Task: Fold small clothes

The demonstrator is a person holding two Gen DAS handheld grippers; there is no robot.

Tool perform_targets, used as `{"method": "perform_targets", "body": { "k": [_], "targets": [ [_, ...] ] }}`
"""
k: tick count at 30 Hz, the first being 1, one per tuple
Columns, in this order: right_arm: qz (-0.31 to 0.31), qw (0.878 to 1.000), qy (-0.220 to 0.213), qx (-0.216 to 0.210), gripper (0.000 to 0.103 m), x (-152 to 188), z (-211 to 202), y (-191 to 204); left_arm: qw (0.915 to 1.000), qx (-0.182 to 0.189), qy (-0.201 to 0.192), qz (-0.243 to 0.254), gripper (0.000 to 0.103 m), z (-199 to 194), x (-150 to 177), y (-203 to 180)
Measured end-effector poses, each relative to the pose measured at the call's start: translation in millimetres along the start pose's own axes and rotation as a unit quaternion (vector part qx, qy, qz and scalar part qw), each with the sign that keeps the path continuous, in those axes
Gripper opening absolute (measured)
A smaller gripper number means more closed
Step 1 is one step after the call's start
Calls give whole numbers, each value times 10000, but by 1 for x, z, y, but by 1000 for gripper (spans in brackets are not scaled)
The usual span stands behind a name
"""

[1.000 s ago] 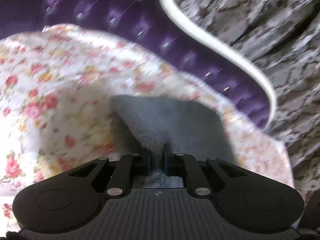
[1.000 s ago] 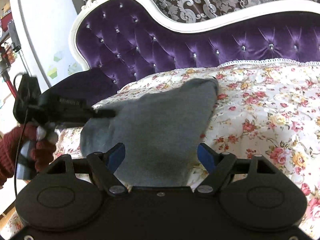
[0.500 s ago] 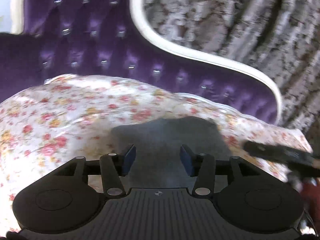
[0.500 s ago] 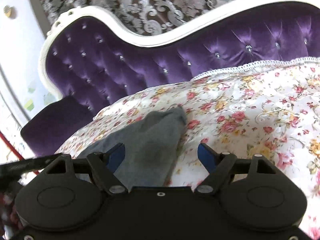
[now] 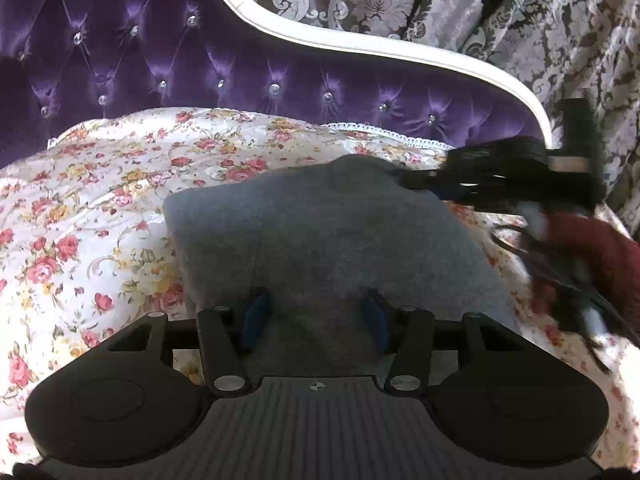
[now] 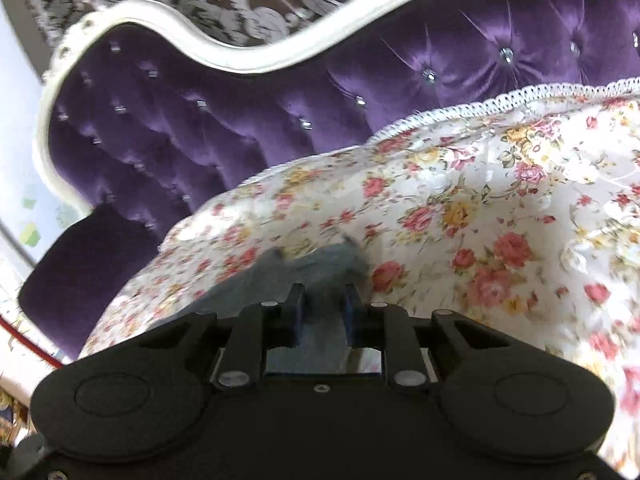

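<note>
A grey cloth (image 5: 320, 232) lies spread on the floral bedspread (image 5: 100, 220). My left gripper (image 5: 315, 316) stands open at the cloth's near edge, its blue pads (image 5: 254, 316) apart over the fabric and not pressing on it. My right gripper (image 5: 416, 178), held by a hand in a dark red glove (image 5: 580, 248), reaches the cloth's far right corner. In the right wrist view that gripper (image 6: 323, 312) has its jaws closing, with the grey corner (image 6: 320, 264) bunched between the pads and a gap still showing.
A purple tufted backrest (image 5: 240, 68) with a white curved frame (image 5: 360, 40) rises behind the bedspread. Patterned curtains (image 5: 520, 20) hang beyond it. A lace trim (image 6: 500, 100) edges the bedspread.
My left gripper opened and let go of the grey cloth. My right gripper moved along the cloth to its far corner, and its jaws narrowed around it.
</note>
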State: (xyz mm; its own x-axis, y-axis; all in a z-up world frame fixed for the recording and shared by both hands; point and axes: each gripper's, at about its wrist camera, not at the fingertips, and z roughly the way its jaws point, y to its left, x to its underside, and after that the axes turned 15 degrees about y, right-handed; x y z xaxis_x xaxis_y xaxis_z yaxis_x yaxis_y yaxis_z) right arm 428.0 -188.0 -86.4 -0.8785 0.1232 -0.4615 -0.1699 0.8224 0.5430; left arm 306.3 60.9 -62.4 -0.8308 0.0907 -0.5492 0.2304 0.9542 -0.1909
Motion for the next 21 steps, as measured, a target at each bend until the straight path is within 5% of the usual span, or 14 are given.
{"method": "perform_targets", "body": {
  "k": [5, 9, 14, 21],
  "targets": [
    [228, 9992, -39, 337, 35, -30, 11, -11, 9999, 51, -20, -101, 50, -1, 1, 1],
    [112, 9997, -154, 137, 40, -30, -10, -13, 9994, 240, -56, -242, 54, -5, -1, 5],
    [-193, 9996, 66, -184, 76, -13, -26, -14, 9956, 603, -298, -653, 86, -30, 1, 24],
    [-89, 9958, 401, -818, 81, 15, -23, -21, 9899, 792, -69, -1172, 93, -38, 11, 56]
  ]
}}
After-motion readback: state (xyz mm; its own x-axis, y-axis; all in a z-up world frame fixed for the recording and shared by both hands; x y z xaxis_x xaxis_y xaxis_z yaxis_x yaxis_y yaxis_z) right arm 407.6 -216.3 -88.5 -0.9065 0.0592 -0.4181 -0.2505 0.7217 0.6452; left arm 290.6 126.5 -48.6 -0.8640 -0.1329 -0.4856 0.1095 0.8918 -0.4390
